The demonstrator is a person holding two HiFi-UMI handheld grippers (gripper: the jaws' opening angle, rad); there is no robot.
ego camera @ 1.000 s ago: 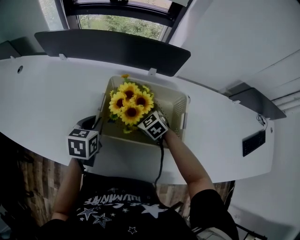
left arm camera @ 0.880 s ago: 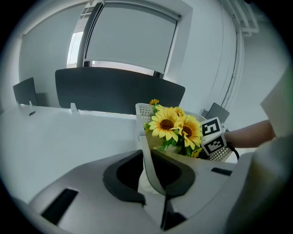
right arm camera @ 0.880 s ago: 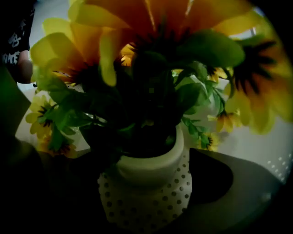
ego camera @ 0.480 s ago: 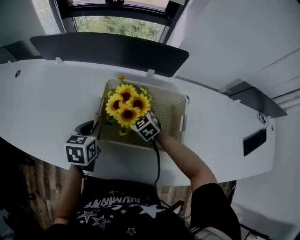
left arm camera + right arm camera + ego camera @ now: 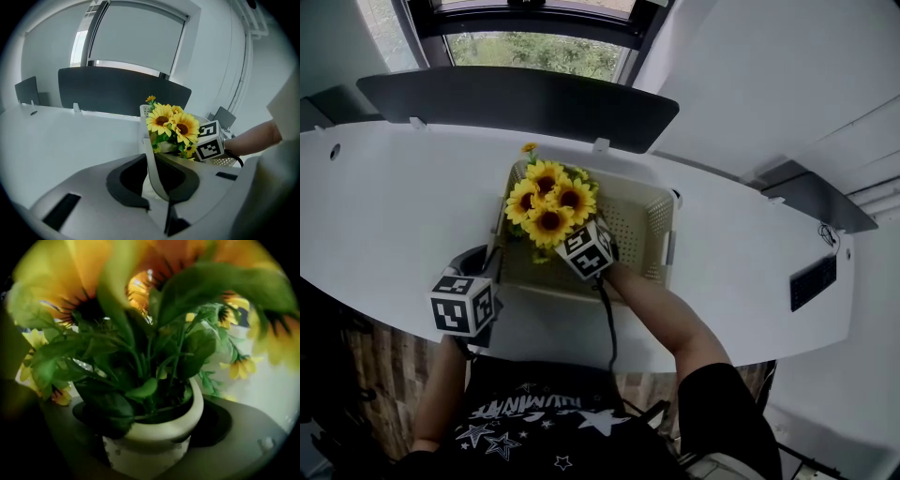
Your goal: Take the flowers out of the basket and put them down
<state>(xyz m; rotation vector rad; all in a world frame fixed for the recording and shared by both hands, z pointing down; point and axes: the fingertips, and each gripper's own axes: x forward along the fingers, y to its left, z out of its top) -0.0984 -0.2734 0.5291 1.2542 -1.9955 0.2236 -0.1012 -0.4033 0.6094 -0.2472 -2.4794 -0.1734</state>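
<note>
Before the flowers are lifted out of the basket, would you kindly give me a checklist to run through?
1. Grip: right gripper shut on the white pot: ok.
2. Steadying: left gripper clamped on the basket wall: ok.
3. Pot bottom off the basket floor: cannot tell, the blooms hide it.
4. Landing spot: bare table left of the basket: ok.

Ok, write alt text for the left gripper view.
The left gripper clamps the rim of a beige basket on a white table. Yellow sunflowers rise above the basket, a marker cube beside them.
</note>
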